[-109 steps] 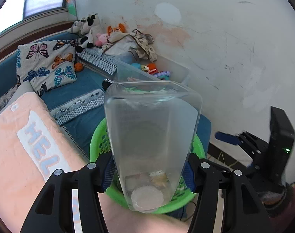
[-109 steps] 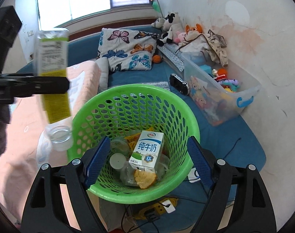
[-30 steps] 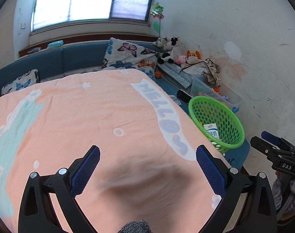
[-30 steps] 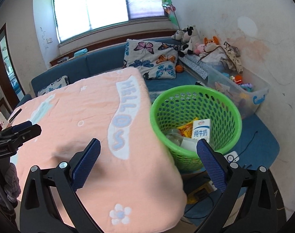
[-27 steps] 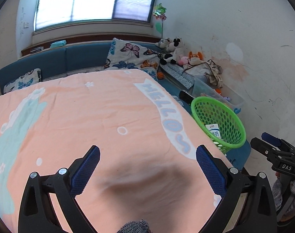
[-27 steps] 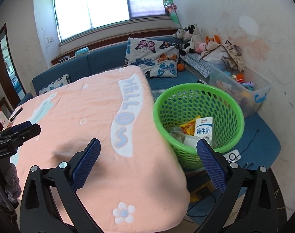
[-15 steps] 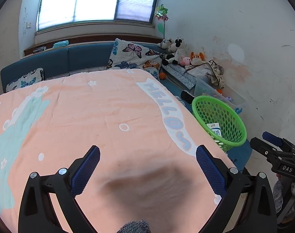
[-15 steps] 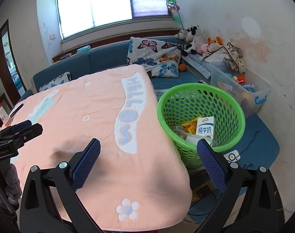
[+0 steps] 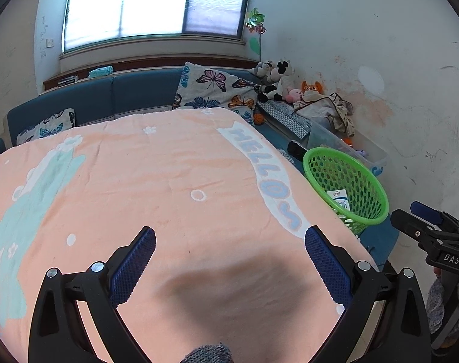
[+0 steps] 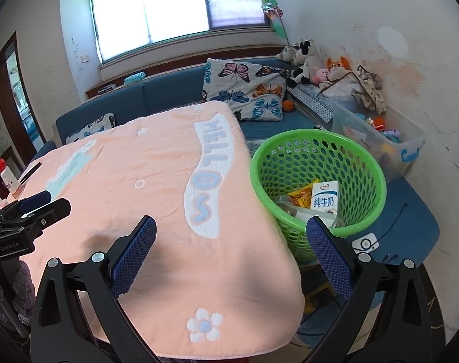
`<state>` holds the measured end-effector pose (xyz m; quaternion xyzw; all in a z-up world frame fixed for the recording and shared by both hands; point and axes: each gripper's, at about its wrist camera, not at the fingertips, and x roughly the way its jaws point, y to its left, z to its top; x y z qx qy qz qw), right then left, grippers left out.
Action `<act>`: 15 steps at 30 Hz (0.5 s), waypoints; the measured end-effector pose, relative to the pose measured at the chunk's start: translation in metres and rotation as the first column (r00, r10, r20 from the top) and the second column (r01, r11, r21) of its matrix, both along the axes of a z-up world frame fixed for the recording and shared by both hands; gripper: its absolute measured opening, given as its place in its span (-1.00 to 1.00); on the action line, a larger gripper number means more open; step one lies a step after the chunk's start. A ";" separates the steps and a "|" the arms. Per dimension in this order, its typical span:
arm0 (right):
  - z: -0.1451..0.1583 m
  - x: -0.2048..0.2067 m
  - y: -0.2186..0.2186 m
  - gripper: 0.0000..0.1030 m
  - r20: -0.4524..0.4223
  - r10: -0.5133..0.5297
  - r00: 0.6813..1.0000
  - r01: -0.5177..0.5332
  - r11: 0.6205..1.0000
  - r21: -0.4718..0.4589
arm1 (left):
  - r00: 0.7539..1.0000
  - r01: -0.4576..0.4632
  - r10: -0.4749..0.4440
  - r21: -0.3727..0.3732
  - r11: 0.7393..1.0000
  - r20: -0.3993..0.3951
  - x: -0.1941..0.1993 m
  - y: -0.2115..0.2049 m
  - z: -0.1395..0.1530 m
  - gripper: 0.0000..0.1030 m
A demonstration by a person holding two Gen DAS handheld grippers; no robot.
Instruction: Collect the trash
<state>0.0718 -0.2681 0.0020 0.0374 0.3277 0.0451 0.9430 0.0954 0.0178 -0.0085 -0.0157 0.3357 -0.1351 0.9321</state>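
A green mesh basket [image 10: 362, 163] stands on the floor at the right edge of a table covered with a peach "HELLO" cloth [image 10: 157, 187]. Inside it lie a white milk carton [image 10: 324, 199], a yellow wrapper [image 10: 300, 195] and clear plastic pieces. The basket also shows in the left wrist view [image 9: 347, 178]. My left gripper [image 9: 229, 251] is open and empty above the cloth. My right gripper [image 10: 231, 242] is open and empty above the table's near right corner. No trash shows on the cloth.
A blue sofa [image 10: 169, 93] with butterfly cushions [image 10: 244, 90] runs behind the table. Stuffed toys [image 10: 308, 57] and a clear storage bin [image 10: 380, 139] line the right wall. A red-capped bottle [image 10: 5, 175] stands at the far left. Cables and a power strip lie on the floor.
Earlier my left gripper held a clear plastic container over the basket; it is now open and empty. Both grippers have pulled back and up from the basket over the last second.
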 end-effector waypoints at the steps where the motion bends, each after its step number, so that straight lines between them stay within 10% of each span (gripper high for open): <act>1: 0.000 0.000 0.001 0.91 -0.001 0.003 1.000 -0.003 1.000 0.000 | 1.000 -0.002 0.002 0.000 1.000 -0.001 0.000 0.001 0.000 0.86; 15: 0.001 0.000 0.004 0.91 0.006 0.017 1.000 -0.017 1.000 0.003 | 0.999 -0.046 0.046 0.000 0.999 0.019 -0.008 0.009 0.004 0.86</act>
